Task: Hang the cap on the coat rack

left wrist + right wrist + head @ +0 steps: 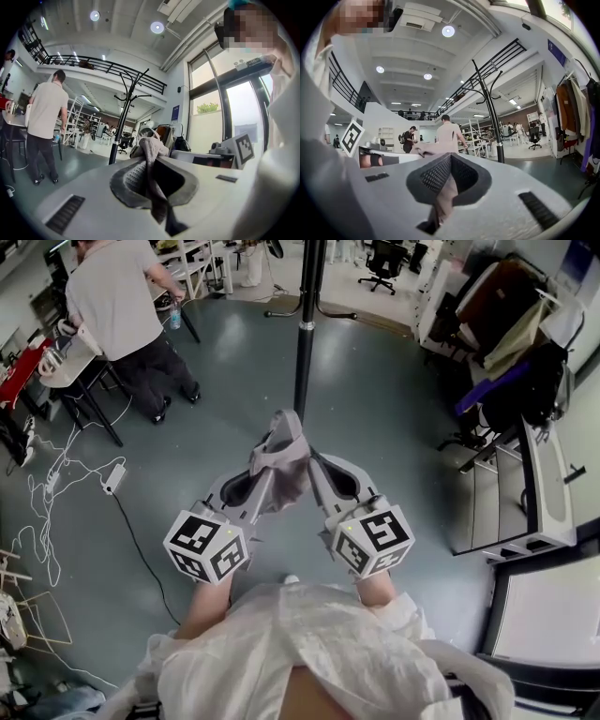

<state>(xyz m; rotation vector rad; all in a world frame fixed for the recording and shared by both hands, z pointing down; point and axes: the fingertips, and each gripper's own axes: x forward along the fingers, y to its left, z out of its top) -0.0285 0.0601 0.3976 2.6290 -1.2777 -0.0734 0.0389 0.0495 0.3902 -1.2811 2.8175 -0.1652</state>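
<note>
The cap (281,460) hung bunched between my two grippers, out in front of me at about chest level, its grey-pink fabric pinched into a peak where the two tools met. The left gripper (261,465) was clenched on one fold of it, with cloth running down through the closed jaws, and the right gripper (317,465) was clamped on the other side in the same way. The cap therefore sat right at both sets of jaws, neither hand leading. Straight ahead of the cap stood the coat rack (305,343), its black pole upright on the grey floor and well apart from the fabric. In both gripper views its curved hooks (132,79) branched out well above the line the jaws pointed along. I judged the coming move would be forward and up. A person (122,306) stood off to the left at a table.
</note>
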